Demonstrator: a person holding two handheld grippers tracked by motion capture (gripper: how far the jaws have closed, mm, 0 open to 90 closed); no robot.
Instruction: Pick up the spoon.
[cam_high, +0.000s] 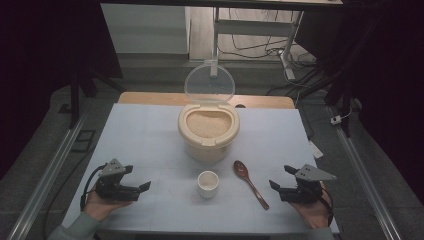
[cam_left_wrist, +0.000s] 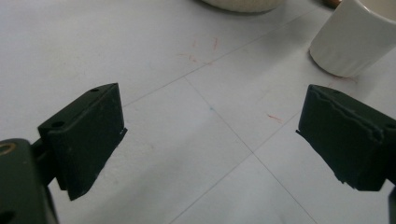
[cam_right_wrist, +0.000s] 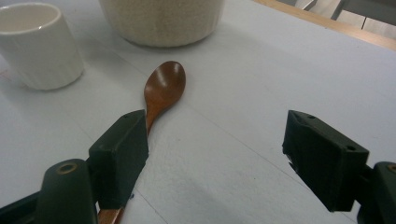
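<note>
A cream container (cam_high: 208, 131) full of rice stands mid-table with its clear lid (cam_high: 209, 82) tipped up behind it. In front of it sits a small white cup (cam_high: 208, 183), and to the cup's right lies a brown wooden spoon (cam_high: 249, 183), bowl pointing away. My left gripper (cam_high: 136, 177) rests at the near left, open and empty; the cup (cam_left_wrist: 355, 37) shows at the upper right of the left gripper view. My right gripper (cam_high: 281, 177) rests at the near right, open, nothing between its jaws. In the right gripper view the spoon (cam_right_wrist: 163, 88) runs under the left jaw, with the cup (cam_right_wrist: 39, 44) beyond.
The white table (cam_high: 150, 135) has a wooden strip along its far edge. Beyond it stand a desk frame and cables on the floor (cam_high: 260, 47). Metal rails (cam_high: 47, 170) run along both sides of the table.
</note>
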